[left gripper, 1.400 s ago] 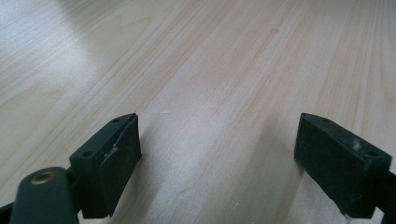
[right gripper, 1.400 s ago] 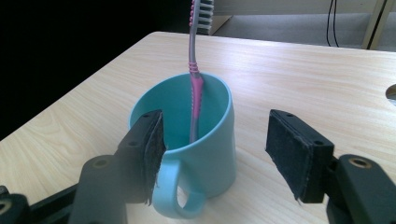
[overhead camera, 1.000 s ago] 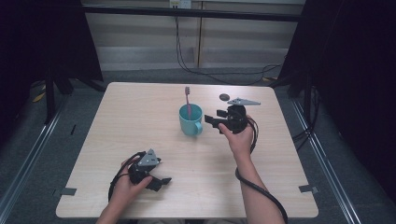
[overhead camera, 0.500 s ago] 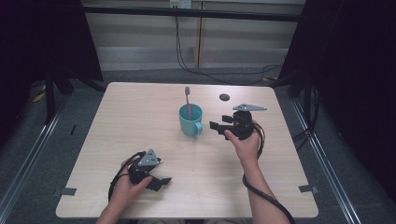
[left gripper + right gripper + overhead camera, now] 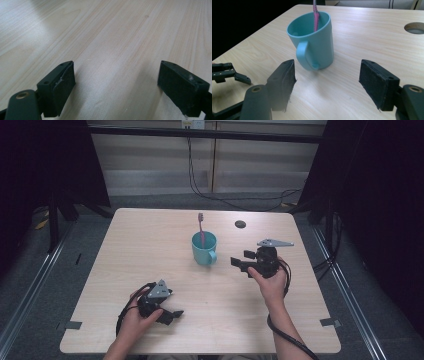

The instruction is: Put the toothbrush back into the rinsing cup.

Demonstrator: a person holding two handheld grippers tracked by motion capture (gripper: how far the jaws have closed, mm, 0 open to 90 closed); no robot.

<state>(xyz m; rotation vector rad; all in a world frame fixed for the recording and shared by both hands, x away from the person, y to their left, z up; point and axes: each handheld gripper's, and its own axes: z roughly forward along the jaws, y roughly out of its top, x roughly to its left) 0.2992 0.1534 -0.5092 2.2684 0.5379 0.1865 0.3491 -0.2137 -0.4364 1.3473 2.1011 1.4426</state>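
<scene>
- The person's left hand (image 5: 134, 316) comes in from the bottom edge at about 7 o'clock in the high view, wrapped round the black two-jaw left gripper (image 5: 169, 315) with its grey three-cornered top plate.
- That gripper lies low, jaws pointing toward 3 o'clock, spread wide apart with nothing between them.
- The right forearm rises from 5 o'clock; the right hand (image 5: 270, 285) grasps the black two-jaw right gripper (image 5: 242, 260), grey plate uppermost.
- Its jaws point toward 9 o'clock and stand wide apart, gripping nothing.
- A black cable trails from each gripper back toward the wrist.
</scene>
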